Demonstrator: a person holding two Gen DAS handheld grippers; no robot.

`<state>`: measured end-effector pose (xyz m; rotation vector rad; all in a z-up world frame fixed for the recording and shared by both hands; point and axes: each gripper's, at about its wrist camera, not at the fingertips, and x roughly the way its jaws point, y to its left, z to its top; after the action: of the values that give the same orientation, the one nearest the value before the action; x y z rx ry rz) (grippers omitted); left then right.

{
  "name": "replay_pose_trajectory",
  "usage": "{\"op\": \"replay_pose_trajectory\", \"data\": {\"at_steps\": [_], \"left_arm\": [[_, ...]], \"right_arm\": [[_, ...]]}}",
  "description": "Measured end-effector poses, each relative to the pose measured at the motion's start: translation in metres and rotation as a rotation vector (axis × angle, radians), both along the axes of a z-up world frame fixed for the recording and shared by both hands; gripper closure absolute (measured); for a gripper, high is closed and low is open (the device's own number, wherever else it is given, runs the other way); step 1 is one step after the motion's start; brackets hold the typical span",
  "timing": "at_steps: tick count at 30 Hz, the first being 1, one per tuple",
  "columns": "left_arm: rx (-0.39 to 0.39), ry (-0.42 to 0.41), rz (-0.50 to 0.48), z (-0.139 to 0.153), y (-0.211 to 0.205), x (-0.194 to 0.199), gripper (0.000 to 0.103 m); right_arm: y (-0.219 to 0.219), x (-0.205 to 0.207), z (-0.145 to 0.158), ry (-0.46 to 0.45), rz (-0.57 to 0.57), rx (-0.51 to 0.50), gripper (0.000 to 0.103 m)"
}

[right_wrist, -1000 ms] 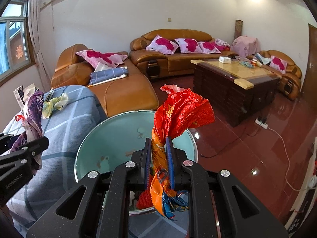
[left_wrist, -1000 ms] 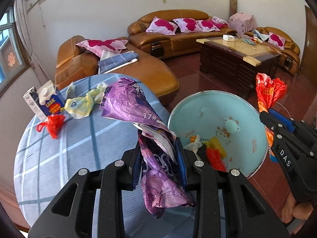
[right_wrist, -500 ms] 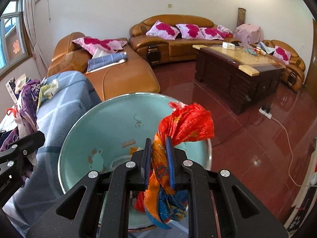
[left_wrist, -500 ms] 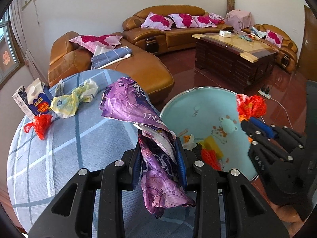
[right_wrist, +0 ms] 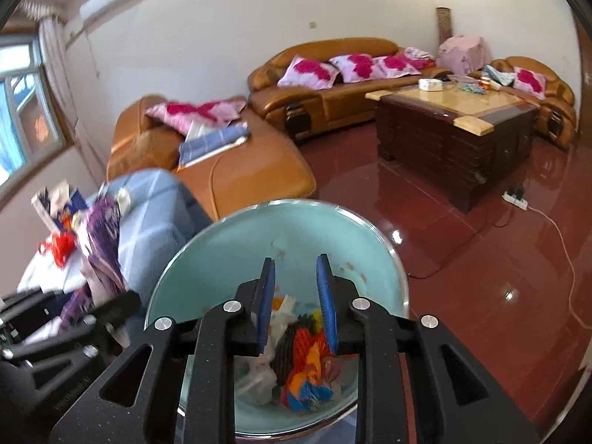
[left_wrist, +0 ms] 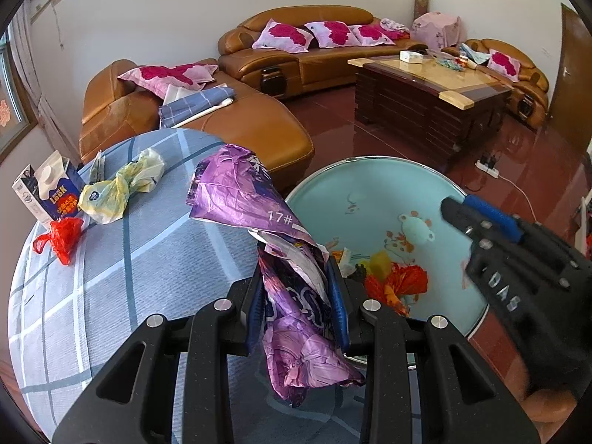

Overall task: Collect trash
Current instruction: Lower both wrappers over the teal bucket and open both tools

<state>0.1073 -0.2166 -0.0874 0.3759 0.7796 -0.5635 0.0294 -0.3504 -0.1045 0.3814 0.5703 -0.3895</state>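
**Inspector:** Presently, the right gripper hangs over the enamel basin with its jaws parted and nothing between them. They have just been opening. The red-and-orange wrapper lies loose in the basin bottom among other scraps, right under the blue pads, so I judge this a deliberate release over the container.

**Assistant:** And the left side?

**Inspector:** The left gripper is pinched on a crumpled purple foil bag. The pads grip it at the waist; its top fans out above the jaws and its tail droops below. It is held over the edge of the round table with the blue checked cloth, just beside the basin rim, presumably waiting its turn to be dropped.

**Assistant:** What remains uncollected?

**Inspector:** On the far side of the cloth: a blue-and-white milk carton standing upright, a yellow-and-white plastic bag lying beside it, and a small red plastic bag in front of the carton. All are well apart from both grippers.

**Assistant:** Any obstruction?

**Inspector:** The right gripper occupies the space above the basin, so I judge the purple bag's drop is best aimed at the near side or delayed until that tool clears. The bag's wide top could catch the rim. Sofas and the wooden coffee table stand well away, no concern.
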Motion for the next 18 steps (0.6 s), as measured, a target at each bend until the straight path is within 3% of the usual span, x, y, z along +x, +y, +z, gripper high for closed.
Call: {"op": "replay_pose_trajectory", "data": {"at_steps": [7,9,10,11,18], "left_arm": [[0.004,0.021,-0.064,-0.002,-0.021,-0.008,0.069],[0.002,0.038,-0.082,-0.004,-0.026,-0.011,0.057],[0.002,0.03,-0.08,-0.003,-0.027,-0.012,0.04],[0.0,0.017,-0.078,-0.002,-0.027,-0.013,0.034],[-0.008,-0.02,-0.044,0.009,-0.019,-0.014,0.023]], "right_arm": [[-0.019,-0.016,0.004,-0.001,-0.189,-0.011,0.075],[-0.026,-0.021,0.002,-0.009,-0.23,0.017,0.07],[-0.029,-0.024,0.002,-0.012,-0.247,0.026,0.069],[-0.033,-0.026,0.001,-0.016,-0.262,0.036,0.065],[-0.032,-0.028,0.001,-0.026,-0.274,0.055,0.055]]}}
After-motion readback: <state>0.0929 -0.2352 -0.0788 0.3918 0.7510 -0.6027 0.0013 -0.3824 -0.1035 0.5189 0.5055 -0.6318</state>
